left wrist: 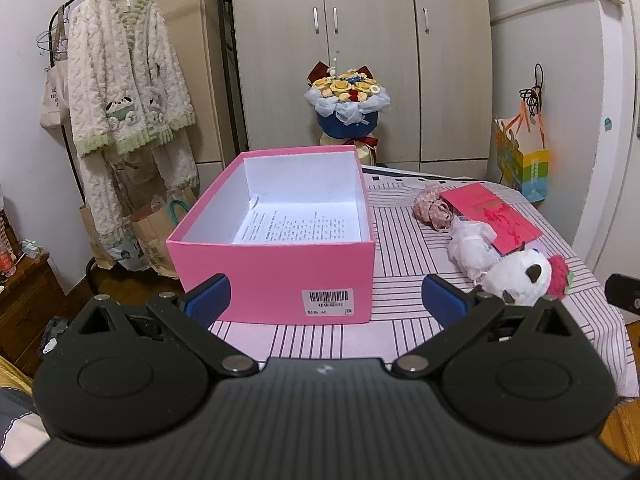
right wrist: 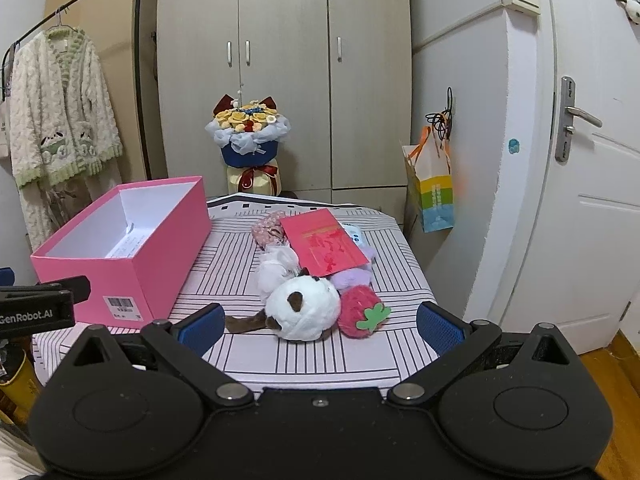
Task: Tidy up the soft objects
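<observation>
Box [left wrist: 276,276], pink, lidless, sits on the striped desk [left wrist: 400,240] with a printed sheet inside. Left gripper [left wrist: 325,300] faces its near wall, jaws released, holding nothing. Right gripper [right wrist: 320,326] likewise released, facing the panda plush [right wrist: 302,310] at 12 o'clock. Strawberry plush [right wrist: 360,312] touches the panda at its 3 o'clock; a red envelope [right wrist: 324,248] lies over the pile beyond.

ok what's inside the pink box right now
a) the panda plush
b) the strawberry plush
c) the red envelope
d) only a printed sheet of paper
d: the pink box holds only a printed paper sheet on its floor, while the panda plush, the strawberry plush and the red envelope all lie outside it on the striped cloth.
</observation>
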`<action>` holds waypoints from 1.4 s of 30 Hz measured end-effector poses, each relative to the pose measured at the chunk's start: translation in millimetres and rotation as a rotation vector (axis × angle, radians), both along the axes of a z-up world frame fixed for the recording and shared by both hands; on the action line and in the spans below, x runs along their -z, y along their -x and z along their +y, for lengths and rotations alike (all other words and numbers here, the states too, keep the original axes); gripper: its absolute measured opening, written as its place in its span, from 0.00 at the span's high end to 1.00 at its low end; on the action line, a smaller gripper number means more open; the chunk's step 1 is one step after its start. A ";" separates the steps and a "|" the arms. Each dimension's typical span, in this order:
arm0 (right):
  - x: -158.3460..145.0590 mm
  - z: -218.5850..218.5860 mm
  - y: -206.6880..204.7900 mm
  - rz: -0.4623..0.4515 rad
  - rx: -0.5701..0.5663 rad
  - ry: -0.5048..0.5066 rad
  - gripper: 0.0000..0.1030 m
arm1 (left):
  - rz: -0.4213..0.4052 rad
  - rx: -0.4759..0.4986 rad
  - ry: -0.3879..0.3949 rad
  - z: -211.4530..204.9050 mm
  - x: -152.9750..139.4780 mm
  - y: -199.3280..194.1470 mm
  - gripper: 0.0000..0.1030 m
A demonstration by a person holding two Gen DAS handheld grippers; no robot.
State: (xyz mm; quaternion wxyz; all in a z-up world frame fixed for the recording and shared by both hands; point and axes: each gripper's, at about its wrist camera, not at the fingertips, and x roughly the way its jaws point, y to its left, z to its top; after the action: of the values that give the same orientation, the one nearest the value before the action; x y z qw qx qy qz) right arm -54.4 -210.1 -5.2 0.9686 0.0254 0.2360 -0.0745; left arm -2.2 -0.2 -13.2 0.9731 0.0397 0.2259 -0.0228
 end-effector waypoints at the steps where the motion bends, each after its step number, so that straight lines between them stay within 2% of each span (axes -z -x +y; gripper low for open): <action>1: 0.7 0.4 -0.3 0.001 0.000 0.003 0.00 | 0.000 0.000 -0.004 -0.4 1.0 -0.2 0.00; 17: 5.3 0.6 -0.9 0.009 -0.003 0.017 0.00 | 0.034 0.041 -0.054 -10.3 10.1 -1.2 0.00; 24: 6.1 2.1 -1.7 0.009 -0.006 0.028 0.00 | 0.066 0.042 -0.032 -8.0 13.0 -4.9 0.00; 42: 8.2 2.7 -1.7 -0.005 0.000 0.039 0.00 | 0.062 0.024 -0.019 0.3 8.3 -6.3 0.00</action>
State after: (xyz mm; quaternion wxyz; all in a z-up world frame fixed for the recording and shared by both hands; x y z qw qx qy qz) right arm -52.7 -207.4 -13.4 0.9695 0.0065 0.2319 -0.0789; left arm 4.2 0.0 -21.5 0.9648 0.0512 0.2557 -0.0337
